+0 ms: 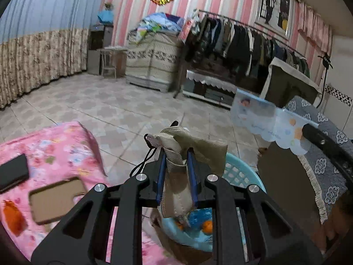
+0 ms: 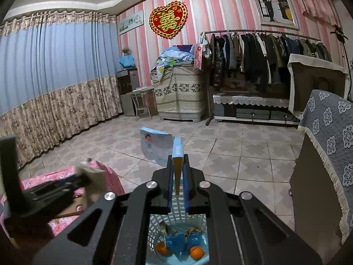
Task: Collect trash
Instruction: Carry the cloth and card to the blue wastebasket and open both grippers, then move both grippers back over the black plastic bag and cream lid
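1. Right now the trash is in the air: the left gripper (image 1: 176, 154) has its fingers clamped on a crumpled beige face mask (image 1: 176, 176), and the right gripper (image 2: 177, 172) has its fingers pinched nearly closed on a thin light-blue booklet (image 2: 157, 146), gripped by one edge.
2. Below both sits a pale blue plastic basket (image 2: 176, 203), already holding orange peel and blue wrappers. The right gripper looks well centred over it; the left gripper is over its near rim.
3. I'd worry about the mask first. Its dark ear loop (image 1: 143, 161) dangles off the left finger, so on release it could snag there and not drop, or swing the mask outside the rim.
4. The booklet is wide and stiff, held edge-on and sticking out past the fingers. Let go from here, it may land across the rim or tip the light basket.
5. The two grippers are near each other over one small opening; a clash could knock either item onto the floor (image 2: 231, 154).
6. More remains on the pink cloth (image 1: 66, 145) to the left, including an orange scrap (image 1: 13, 218), so a spill adds work.
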`<action>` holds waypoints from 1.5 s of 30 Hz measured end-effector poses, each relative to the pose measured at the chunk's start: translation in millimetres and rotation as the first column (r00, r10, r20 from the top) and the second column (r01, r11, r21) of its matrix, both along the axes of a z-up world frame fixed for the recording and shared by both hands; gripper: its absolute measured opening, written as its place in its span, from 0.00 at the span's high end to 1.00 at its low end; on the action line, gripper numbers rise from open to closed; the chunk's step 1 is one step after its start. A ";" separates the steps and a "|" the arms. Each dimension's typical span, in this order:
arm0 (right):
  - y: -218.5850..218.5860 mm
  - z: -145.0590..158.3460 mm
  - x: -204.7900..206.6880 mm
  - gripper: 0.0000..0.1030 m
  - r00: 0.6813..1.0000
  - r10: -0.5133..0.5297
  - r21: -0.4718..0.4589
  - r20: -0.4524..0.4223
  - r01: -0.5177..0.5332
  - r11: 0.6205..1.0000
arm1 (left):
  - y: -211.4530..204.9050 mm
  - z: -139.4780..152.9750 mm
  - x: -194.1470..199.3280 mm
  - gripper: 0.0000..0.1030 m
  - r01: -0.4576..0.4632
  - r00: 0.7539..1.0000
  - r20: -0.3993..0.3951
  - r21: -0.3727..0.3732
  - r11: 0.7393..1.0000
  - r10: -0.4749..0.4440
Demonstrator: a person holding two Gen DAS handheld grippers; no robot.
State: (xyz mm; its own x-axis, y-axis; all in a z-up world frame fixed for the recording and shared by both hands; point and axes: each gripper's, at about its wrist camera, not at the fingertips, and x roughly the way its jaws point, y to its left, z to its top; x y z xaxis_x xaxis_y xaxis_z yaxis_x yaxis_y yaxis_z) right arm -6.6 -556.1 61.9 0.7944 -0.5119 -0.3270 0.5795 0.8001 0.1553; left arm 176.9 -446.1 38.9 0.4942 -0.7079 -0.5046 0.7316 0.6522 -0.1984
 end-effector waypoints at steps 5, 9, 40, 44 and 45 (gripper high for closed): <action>-10.0 -1.2 3.9 0.92 1.000 0.003 0.046 0.019 -0.004 0.999 | -19.1 -12.6 -2.3 0.77 0.018 1.000 0.006 0.036 0.999 -0.018; -15.6 -4.1 3.2 0.90 1.000 0.011 0.066 0.018 -0.012 0.998 | -24.9 -15.6 -0.5 0.63 0.025 1.000 -0.013 0.031 0.999 -0.025; 18.9 -0.4 33.6 0.36 0.993 0.099 0.047 0.056 -0.102 0.994 | 169.3 21.2 12.3 0.36 -0.227 0.969 0.124 0.094 0.969 0.215; 54.3 4.9 56.8 0.29 0.982 0.180 0.025 0.053 -0.181 0.983 | 266.6 29.2 23.8 0.26 -0.392 0.912 0.175 0.098 0.915 0.372; 70.4 5.7 67.1 0.23 0.977 0.209 0.012 0.051 -0.210 0.978 | 282.6 30.5 25.9 0.21 -0.423 0.897 0.185 0.094 0.901 0.401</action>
